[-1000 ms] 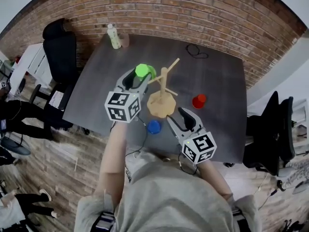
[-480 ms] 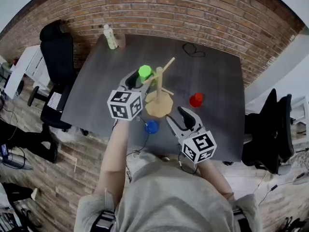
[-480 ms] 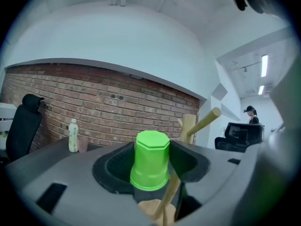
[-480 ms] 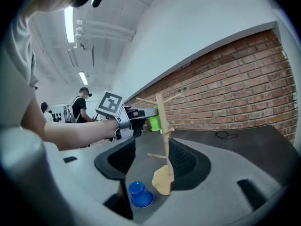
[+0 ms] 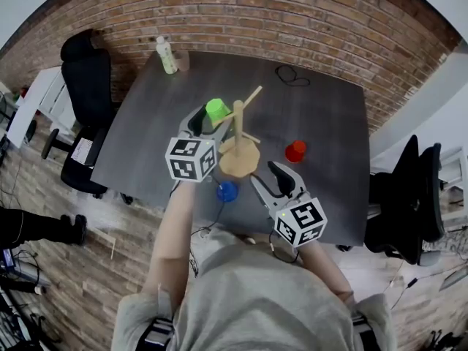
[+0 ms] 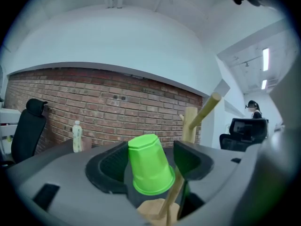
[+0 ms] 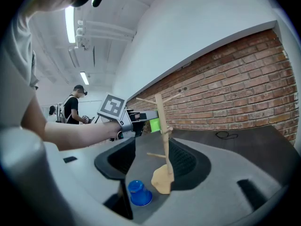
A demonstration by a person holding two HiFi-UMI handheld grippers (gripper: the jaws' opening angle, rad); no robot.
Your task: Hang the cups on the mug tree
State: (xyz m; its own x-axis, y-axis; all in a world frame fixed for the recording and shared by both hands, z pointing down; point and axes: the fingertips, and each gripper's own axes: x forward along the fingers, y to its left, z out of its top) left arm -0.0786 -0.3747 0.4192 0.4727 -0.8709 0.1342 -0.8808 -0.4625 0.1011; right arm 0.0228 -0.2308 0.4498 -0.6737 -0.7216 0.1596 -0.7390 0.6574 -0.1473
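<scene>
A green cup [image 5: 216, 110] hangs upside down, tilted, on a left peg of the wooden mug tree [image 5: 239, 134]. My left gripper [image 5: 210, 121] is around it with its jaws opening. In the left gripper view the green cup [image 6: 149, 166] sits between the jaws with small gaps on both sides, the mug tree's trunk [image 6: 190, 126] just right of it. My right gripper [image 5: 269, 180] hovers open near the table's front edge, holding nothing. A blue cup [image 5: 227, 191] stands upside down left of it, and a red cup [image 5: 295, 151] stands right of the tree's base.
A bottle [image 5: 166, 55] and a brown cup [image 5: 185, 61] stand at the table's far left corner. A black cable [image 5: 292, 75] lies at the far right. Office chairs [image 5: 86, 79] flank the table. In the right gripper view the blue cup [image 7: 138, 193] sits by the tree's base [image 7: 162, 180].
The green cup has moved closer to the tree's trunk along the peg. The left jaws have widened around it. The right gripper has stayed put.
</scene>
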